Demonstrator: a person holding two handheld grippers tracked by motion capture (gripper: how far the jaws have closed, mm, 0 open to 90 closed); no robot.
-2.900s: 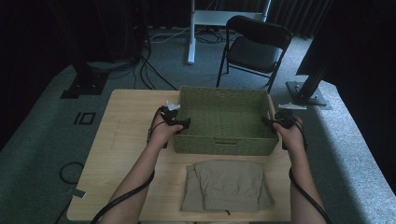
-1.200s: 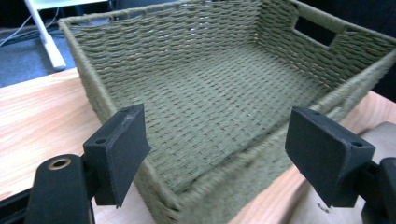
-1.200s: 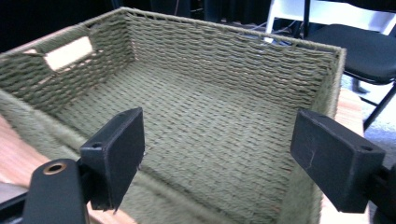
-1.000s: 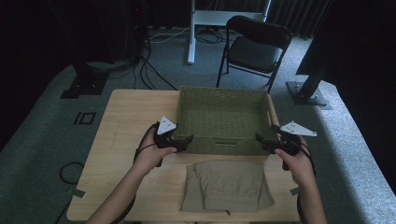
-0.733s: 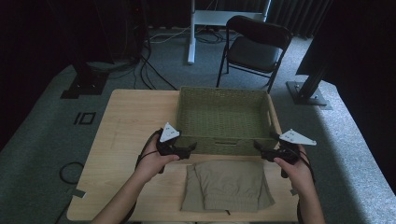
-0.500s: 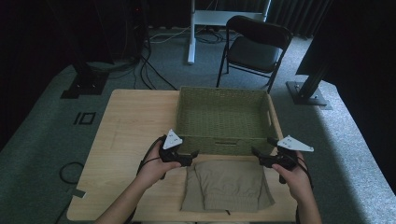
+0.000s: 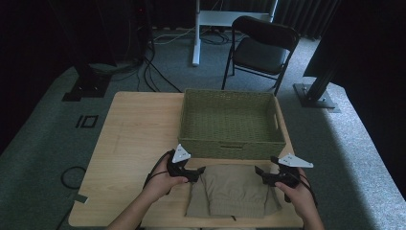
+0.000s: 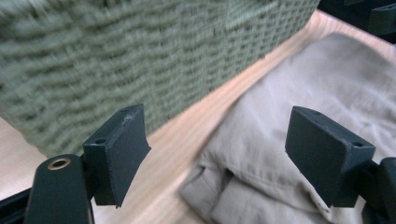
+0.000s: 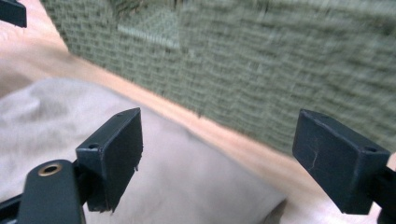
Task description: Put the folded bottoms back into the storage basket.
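The folded tan cloth (image 7: pixel 233 190) lies on the tabletop (image 7: pixel 139 129) just in front of the green woven basket (image 7: pixel 231 122), with the left hand-held gripper (image 7: pixel 200 171) and right hand-held gripper (image 7: pixel 260 172) wide open beside its two ends.

A recording studio or research lab rather than a home: a light wooden counter (image 7: pixel 139 143) stands alone on grey carpet (image 7: pixel 43 143), ringed by black curtains (image 7: pixel 48 28) that shut out the room. Dark metal stand bases (image 7: pixel 88 86) flank the counter at left and right, and cables (image 7: pixel 153 67) run loose across the floor. A black folding chair (image 7: pixel 261 48) and the white leg of a height-adjustable desk (image 7: pixel 196 33) wait behind. Tape marks (image 7: pixel 87 121) on the carpet show fixed positions for equipment.
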